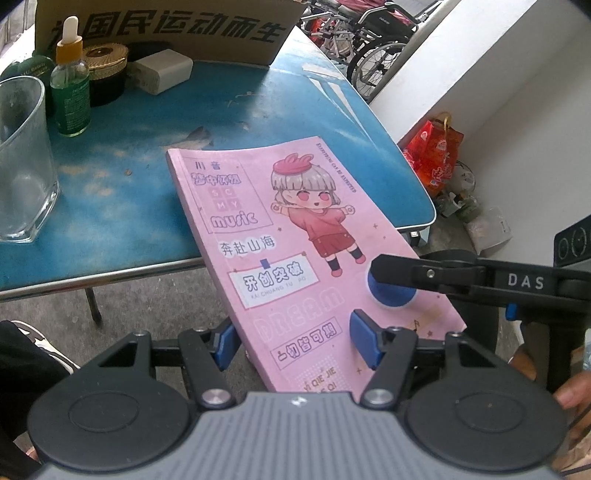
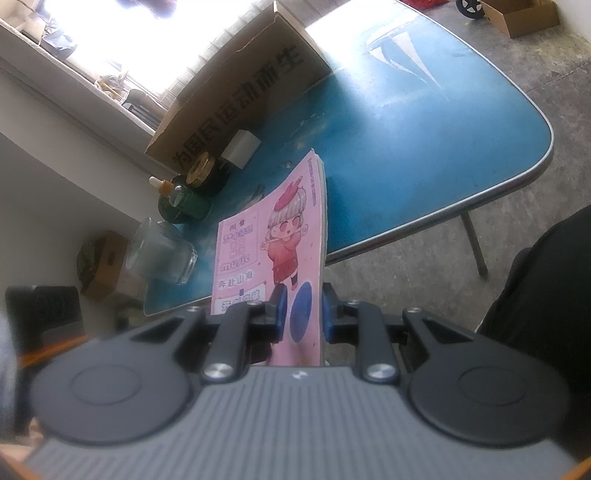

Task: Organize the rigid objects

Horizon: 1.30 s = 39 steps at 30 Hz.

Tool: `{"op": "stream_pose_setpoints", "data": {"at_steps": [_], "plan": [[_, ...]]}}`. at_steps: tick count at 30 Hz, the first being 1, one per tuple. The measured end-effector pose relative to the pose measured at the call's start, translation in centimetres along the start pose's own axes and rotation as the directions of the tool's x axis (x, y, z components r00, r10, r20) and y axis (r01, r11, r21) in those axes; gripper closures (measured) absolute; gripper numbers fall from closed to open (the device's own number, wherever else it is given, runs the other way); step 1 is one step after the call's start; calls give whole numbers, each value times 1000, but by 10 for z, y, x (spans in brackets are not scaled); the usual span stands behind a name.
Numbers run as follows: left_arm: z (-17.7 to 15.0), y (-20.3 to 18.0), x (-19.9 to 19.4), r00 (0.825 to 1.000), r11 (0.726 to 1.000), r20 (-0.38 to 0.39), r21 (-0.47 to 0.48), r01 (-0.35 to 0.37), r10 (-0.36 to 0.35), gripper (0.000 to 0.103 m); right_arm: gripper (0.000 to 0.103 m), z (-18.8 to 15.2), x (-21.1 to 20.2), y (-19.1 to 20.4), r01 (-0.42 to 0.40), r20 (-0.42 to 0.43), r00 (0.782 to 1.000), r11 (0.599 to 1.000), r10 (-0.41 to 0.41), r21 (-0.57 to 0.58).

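A: From where does the left wrist view look?

B: From just off the near edge of the blue metal-rimmed table [image 1: 110, 229], steeply down and close over the pink cartoon-cover notebook [image 1: 280, 236], facing the brown printed cardboard box [image 1: 162, 29] at the table's far side.

A: And the right wrist view?

B: Tilted, off the same edge, very near the notebook [image 2: 273, 236]. Both share the table [image 2: 424, 155], box [image 2: 236, 96] and notebook.
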<state>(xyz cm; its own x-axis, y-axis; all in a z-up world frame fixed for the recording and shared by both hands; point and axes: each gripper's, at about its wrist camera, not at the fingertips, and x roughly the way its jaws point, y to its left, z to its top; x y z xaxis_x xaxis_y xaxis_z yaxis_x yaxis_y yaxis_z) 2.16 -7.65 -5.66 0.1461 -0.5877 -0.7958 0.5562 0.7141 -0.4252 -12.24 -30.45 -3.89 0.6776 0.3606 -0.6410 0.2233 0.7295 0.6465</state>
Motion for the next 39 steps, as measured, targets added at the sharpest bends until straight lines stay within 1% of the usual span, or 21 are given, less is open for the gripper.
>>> {"op": "stream_pose_setpoints", "data": {"at_steps": [14, 22, 25, 39], "plan": [[1, 3, 2, 1000, 1000, -11, -14, 5, -6, 40, 84, 0, 4, -1, 5, -8, 1000, 1000, -4, 15], [-1, 3, 2, 1000, 1000, -8, -17, 7, -7, 40, 84, -1, 2, 1, 5, -5, 1000, 1000, -5, 5], [0, 3, 1, 1000, 1000, -5, -13, 6, -6, 40, 84, 1, 4, -1, 3, -9, 1000, 1000, -2, 20], [-2, 2, 0, 1000, 1000, -1, -16, 7, -7, 40, 84, 1, 1, 2, 3, -4, 1000, 1000, -3, 5]]}}
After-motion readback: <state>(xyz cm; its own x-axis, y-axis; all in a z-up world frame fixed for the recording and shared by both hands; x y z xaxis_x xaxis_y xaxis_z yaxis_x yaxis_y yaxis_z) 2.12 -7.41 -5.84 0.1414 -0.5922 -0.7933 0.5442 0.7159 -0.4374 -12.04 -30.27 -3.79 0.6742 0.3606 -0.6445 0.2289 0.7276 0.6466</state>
